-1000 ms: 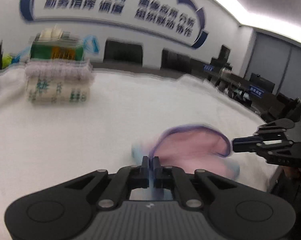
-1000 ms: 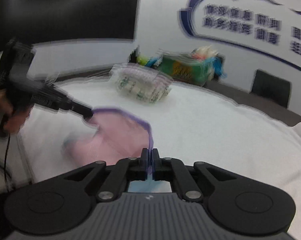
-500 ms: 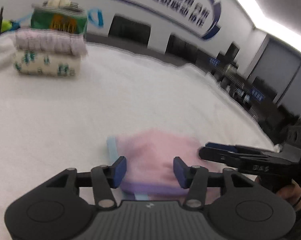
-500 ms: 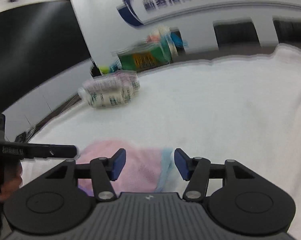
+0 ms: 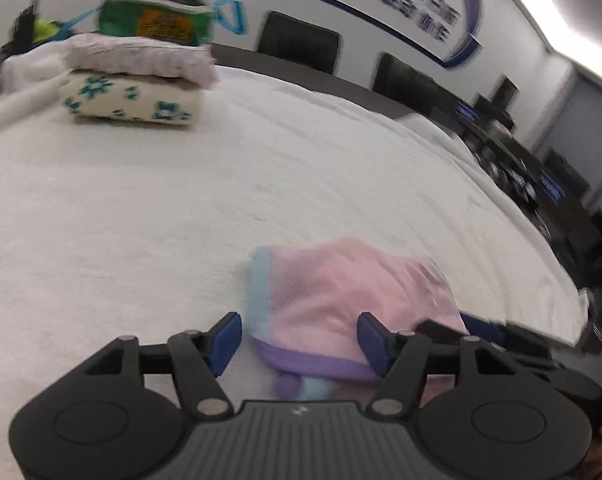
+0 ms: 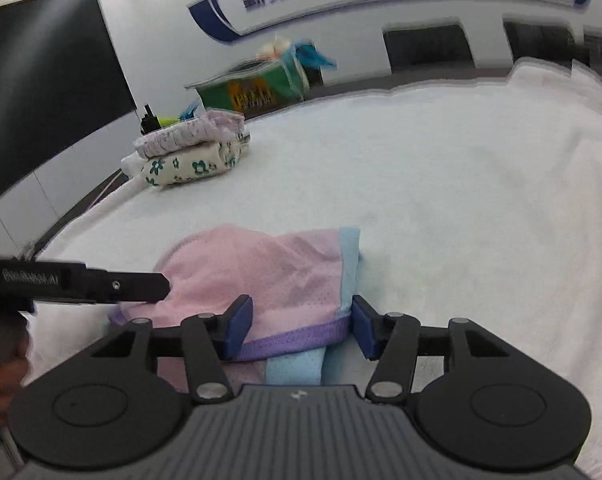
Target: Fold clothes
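A pink garment (image 5: 341, 292) with purple trim and a light blue band lies folded on the white cloth-covered table (image 5: 261, 184); it also shows in the right wrist view (image 6: 261, 276). My left gripper (image 5: 299, 338) is open, its jaws wide apart just above the garment's near edge. My right gripper (image 6: 297, 330) is open too, over the purple hem. The left gripper's finger (image 6: 101, 284) shows at the left in the right wrist view, by the garment's left side.
A stack of folded clothes (image 5: 137, 84), flowered one below, stands at the far left; it also shows in the right wrist view (image 6: 189, 156). Behind it is a green bag (image 5: 157, 20). Dark chairs (image 5: 297, 42) line the far table edge.
One second ago both grippers were shut on the garment's purple edge and held it up. They let go and opened; the garment now lies folded flat, and both grippers have pulled back slightly.
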Motion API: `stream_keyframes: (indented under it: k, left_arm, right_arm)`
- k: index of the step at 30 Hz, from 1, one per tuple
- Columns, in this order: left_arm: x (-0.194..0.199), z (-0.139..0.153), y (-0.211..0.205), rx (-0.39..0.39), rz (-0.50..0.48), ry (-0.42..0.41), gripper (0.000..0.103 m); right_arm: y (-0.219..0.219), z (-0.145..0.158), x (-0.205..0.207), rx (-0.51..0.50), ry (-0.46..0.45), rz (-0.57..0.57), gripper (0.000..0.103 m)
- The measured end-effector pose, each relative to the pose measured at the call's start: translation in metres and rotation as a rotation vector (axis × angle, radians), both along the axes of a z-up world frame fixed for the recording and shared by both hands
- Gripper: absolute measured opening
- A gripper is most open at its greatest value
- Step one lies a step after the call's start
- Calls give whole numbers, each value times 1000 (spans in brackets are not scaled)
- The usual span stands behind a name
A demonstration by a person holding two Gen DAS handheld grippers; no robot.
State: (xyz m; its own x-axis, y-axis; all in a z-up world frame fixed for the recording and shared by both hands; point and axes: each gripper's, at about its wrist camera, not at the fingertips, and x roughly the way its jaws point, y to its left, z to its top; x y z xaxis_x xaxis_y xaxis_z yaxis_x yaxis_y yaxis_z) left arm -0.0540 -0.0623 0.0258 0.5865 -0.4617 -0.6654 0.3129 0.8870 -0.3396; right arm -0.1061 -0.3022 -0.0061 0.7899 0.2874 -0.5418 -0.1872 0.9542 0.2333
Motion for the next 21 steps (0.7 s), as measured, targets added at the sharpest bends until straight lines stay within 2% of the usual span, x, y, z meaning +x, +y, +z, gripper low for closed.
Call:
stream_keyframes:
  k: [5, 7, 8, 9, 10, 12, 15, 19, 21]
  left_arm:
    - [-18, -4, -23, 32, -62, -38, 61]
    - [-28, -6, -28, 45, -57, -72, 59]
    - [-30, -7, -26, 31, -53, -83, 38]
    - [-28, -9, -22, -13, -53, -65, 29]
    - [-26, -12, -17, -59, -54, -45, 26]
    - [-29, -10, -15, -53, -72, -68, 21]
    - [-36, 7, -7, -71, -78, -119, 18]
    - [-32, 57, 17, -88, -70, -257, 17]
    - [-17, 90, 35, -94, -62, -325, 17]
  right_arm:
    - [11, 12, -5, 4, -57, 16, 52]
    - [16, 19, -7, -3, -88, 29, 52]
    - [19, 23, -7, -6, -103, 35, 43]
    - [21, 26, -8, -10, -118, 42, 20]
    - [24, 30, -9, -13, -134, 48, 18]
    - [29, 37, -11, -20, -164, 61, 8]
    - [37, 48, -13, -30, -210, 80, 6]
    - [48, 63, -16, -44, -271, 105, 6]
    - [58, 88, -3, -44, -336, 127, 6]
